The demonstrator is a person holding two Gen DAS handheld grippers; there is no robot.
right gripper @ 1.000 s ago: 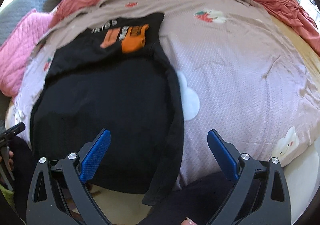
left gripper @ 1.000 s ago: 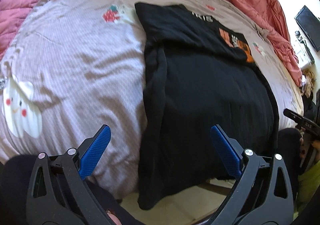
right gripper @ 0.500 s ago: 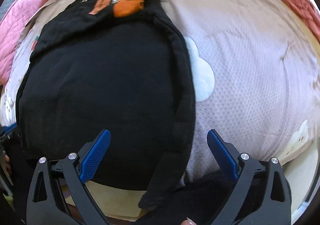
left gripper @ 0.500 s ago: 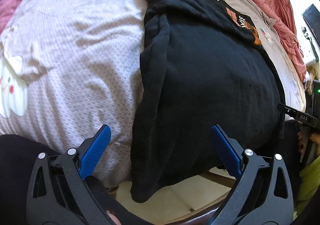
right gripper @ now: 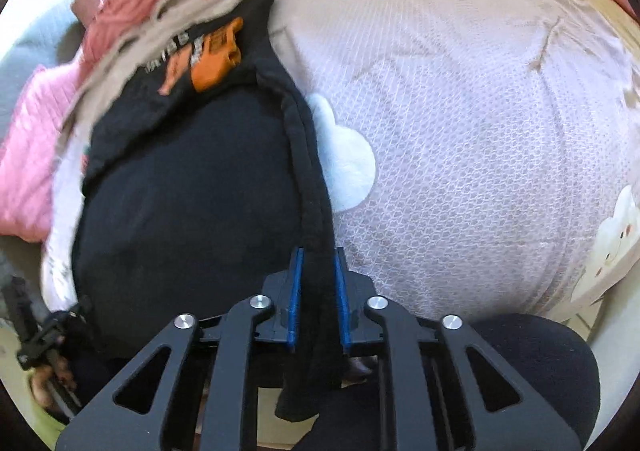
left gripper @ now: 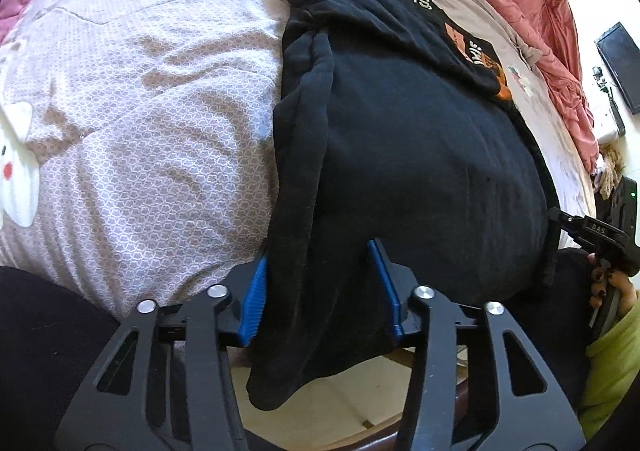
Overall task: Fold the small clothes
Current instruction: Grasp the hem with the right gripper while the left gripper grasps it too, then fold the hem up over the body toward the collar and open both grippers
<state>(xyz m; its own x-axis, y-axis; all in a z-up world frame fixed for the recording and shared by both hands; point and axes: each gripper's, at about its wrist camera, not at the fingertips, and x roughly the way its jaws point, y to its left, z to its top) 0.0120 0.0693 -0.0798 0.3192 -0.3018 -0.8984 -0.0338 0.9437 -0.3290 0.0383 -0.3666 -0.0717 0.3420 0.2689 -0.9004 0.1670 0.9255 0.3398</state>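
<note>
On the honeycomb-textured bedspread (left gripper: 132,139), both tongs (left gripper: 320,287) (right gripper: 318,291) have just closed, pinching the soft black garment's (left gripper: 420,155) thick near hem.

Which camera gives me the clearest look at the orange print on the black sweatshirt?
The right wrist view: the orange print on the black sweatshirt faces the camera almost whole, though slightly blurred. The left wrist view shows it sharper but squeezed edge-on at the far side, partly cut off by a fold.
</note>
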